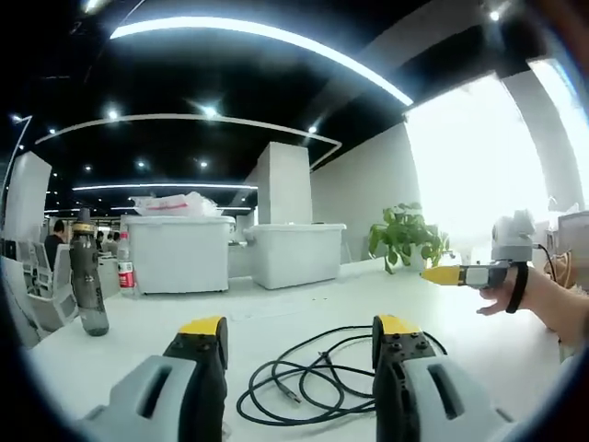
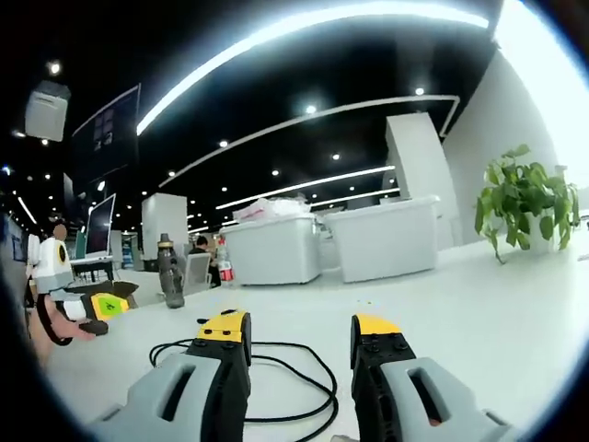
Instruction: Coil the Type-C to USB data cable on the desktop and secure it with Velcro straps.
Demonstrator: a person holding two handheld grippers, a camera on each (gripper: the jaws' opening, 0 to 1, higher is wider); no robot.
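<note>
Both jaws wide and empty, left gripper point(image 1: 299, 345) hovered over the loose black cable point(image 1: 317, 382) lying just ahead on the desk point(image 1: 276, 308); best pinch one connector end before looping, I'd say.

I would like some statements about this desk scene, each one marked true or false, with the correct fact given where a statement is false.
1. The black cable lies loosely looped on the white desktop. True.
2. The left gripper is shut on the cable. False: its jaws stand apart and hold nothing.
3. A dark grey bottle stands upright on the desktop. True.
4. The potted plant lies tipped over beside the cable. False: it stands upright, far behind the cable.
5. The right gripper is open and empty. True.
6. The two white bins are stacked one on another. False: they stand side by side.
</note>
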